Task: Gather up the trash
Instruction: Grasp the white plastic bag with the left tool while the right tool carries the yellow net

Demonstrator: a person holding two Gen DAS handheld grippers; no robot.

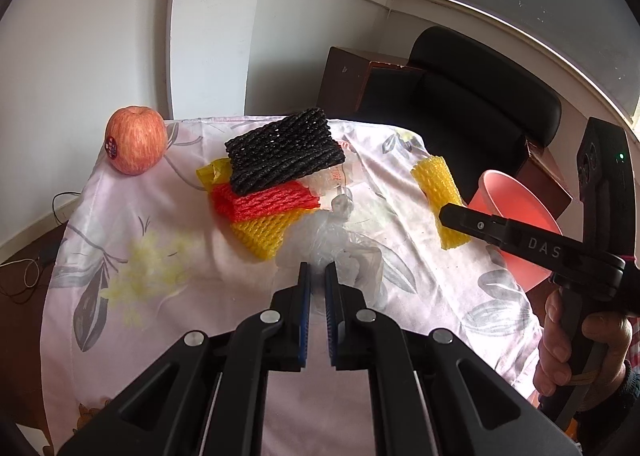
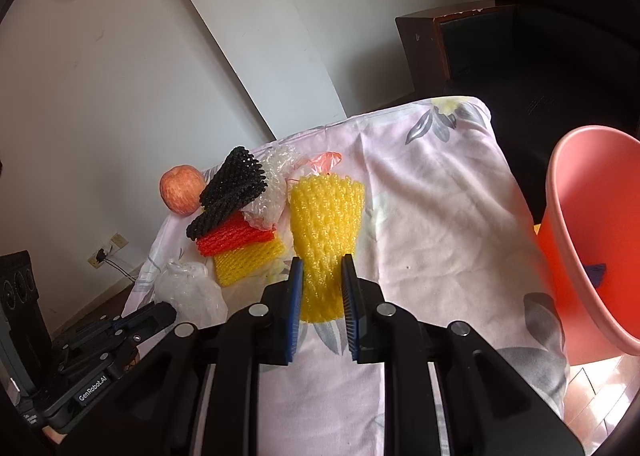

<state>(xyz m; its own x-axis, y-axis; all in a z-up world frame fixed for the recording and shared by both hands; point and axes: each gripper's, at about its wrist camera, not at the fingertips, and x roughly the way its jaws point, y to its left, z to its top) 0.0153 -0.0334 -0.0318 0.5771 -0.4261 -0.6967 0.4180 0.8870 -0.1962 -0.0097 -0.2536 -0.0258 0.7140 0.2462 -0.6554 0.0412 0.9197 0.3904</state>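
A pile of foam fruit nets lies on the cloth-covered table: a black net point(image 1: 284, 150) point(image 2: 230, 190) on top of a red net point(image 1: 264, 202) point(image 2: 234, 234) and a yellow net point(image 1: 266, 232) point(image 2: 248, 262). A clear plastic bag point(image 1: 340, 244) point(image 2: 190, 292) lies in front of the pile. My left gripper point(image 1: 318, 270) is shut on the near edge of this bag. A separate yellow foam net point(image 1: 440, 196) point(image 2: 326, 232) lies to the right. My right gripper point(image 2: 322, 268) is closed around its near end.
A red apple point(image 1: 136, 140) point(image 2: 182, 188) sits at the table's far left corner. A pink bin point(image 1: 516, 224) point(image 2: 592, 240) stands off the table's right edge. Bubble wrap point(image 2: 272, 184) lies behind the pile. A black chair point(image 1: 476, 96) stands beyond the table point(image 1: 160, 216).
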